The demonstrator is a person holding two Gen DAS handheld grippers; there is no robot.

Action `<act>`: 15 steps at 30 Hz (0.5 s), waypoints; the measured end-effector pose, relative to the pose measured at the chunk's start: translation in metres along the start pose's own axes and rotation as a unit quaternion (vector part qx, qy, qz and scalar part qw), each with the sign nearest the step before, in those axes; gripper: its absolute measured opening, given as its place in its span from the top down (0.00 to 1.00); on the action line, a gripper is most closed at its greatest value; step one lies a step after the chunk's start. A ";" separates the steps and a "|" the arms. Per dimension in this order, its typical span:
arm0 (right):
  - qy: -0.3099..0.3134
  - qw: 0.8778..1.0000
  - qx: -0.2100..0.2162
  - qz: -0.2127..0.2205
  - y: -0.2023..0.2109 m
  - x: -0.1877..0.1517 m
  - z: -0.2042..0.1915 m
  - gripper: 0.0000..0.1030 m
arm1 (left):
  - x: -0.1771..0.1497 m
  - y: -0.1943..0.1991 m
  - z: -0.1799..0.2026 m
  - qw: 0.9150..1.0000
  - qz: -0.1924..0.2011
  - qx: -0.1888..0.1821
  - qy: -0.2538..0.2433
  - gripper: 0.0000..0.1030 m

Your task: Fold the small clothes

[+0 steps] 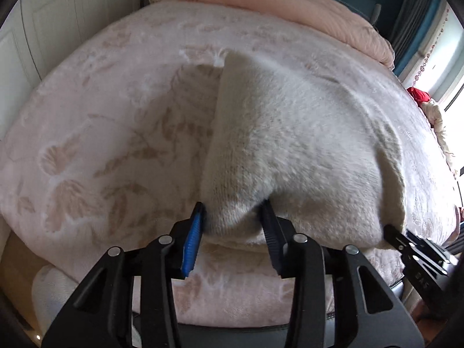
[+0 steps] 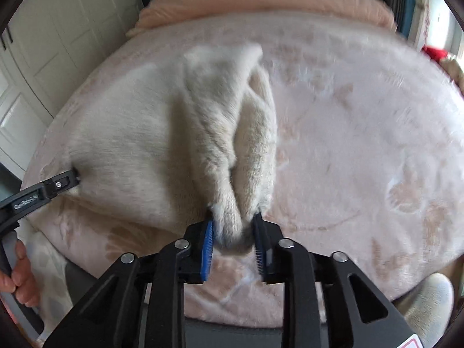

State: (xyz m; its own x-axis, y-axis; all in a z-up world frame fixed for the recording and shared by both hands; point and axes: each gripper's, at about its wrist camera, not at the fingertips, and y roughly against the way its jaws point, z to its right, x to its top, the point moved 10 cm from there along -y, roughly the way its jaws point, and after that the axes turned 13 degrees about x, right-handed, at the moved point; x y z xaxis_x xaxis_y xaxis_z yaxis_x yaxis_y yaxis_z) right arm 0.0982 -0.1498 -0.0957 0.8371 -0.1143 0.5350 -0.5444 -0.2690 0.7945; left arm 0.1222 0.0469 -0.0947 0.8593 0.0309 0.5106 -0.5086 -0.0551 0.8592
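A cream sweater (image 1: 290,133) is gripped at its near edge by the left tool (image 1: 232,217) and right tool (image 2: 233,224); a bare hand (image 2: 17,275) is shown only in the right view.

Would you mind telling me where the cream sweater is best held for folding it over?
By its near edge, coming from the bed's near side: the sweater lies spread on the blanket, and both the left gripper and right gripper already pinch bunched fabric there, one toward each end.
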 end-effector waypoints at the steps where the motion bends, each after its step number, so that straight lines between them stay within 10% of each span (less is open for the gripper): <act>1: 0.003 1.000 -0.006 0.006 0.007 0.002 -0.005 0.73 | 0.001 0.009 -0.001 1.000 0.009 0.009 -0.014 0.62; 6: -0.011 0.993 -0.067 0.094 0.071 -0.001 -0.022 0.31 | 0.000 0.052 0.006 0.996 0.066 0.043 -0.048 0.37; 10: 0.011 0.986 -0.102 0.131 0.095 -0.012 -0.030 0.25 | -0.009 0.080 0.015 0.991 0.109 0.063 -0.054 0.15; 15: 0.011 0.989 -0.102 0.106 0.094 -0.029 -0.025 0.25 | -0.020 0.100 0.036 0.986 0.137 0.068 -0.071 0.13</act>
State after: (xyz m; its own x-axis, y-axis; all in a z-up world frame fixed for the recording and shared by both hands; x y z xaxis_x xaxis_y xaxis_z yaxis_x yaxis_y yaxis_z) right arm 0.0213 -0.1482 -0.0290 0.7033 -0.1260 0.6996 -0.7084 -0.0420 0.7046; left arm 0.0560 0.0048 -0.0204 0.6944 -0.1441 0.7050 -0.7190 -0.1755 0.6724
